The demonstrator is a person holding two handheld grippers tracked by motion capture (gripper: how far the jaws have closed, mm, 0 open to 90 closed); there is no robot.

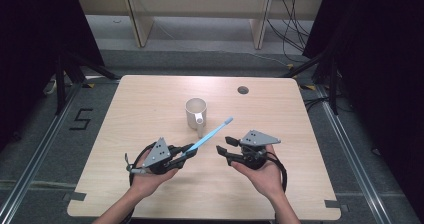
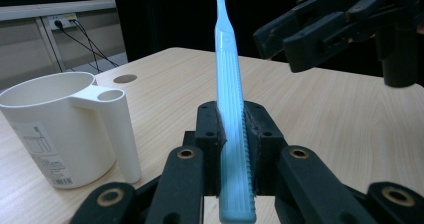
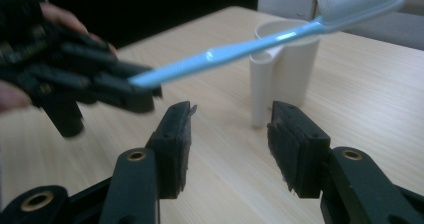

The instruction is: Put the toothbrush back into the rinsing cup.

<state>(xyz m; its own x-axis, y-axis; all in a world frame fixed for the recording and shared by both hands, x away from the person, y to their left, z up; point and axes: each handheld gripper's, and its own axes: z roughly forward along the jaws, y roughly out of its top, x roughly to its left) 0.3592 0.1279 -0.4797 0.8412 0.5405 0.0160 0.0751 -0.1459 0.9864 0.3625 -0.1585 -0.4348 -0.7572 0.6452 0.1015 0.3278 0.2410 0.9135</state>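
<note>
A light blue toothbrush (image 1: 209,134) slants up and to the right over the table, its white bristle head (image 1: 228,119) highest. My left gripper (image 1: 189,151) is shut on its handle (image 2: 232,134), and the pads (image 2: 210,129) press it from both sides. A white cup with a tube-shaped side holder (image 1: 196,113) stands upright just behind the brush. My right gripper (image 1: 223,147) sits to the right of the brush, open, with nothing between its pads (image 3: 175,144). In the right gripper view the toothbrush (image 3: 235,51) crosses in front of the cup (image 3: 287,69).
The wooden table (image 1: 150,104) has a round cable hole (image 1: 243,90) at its back right. Dark curtains and stand legs flank the table, and pale furniture legs and cables lie on the floor beyond its far edge.
</note>
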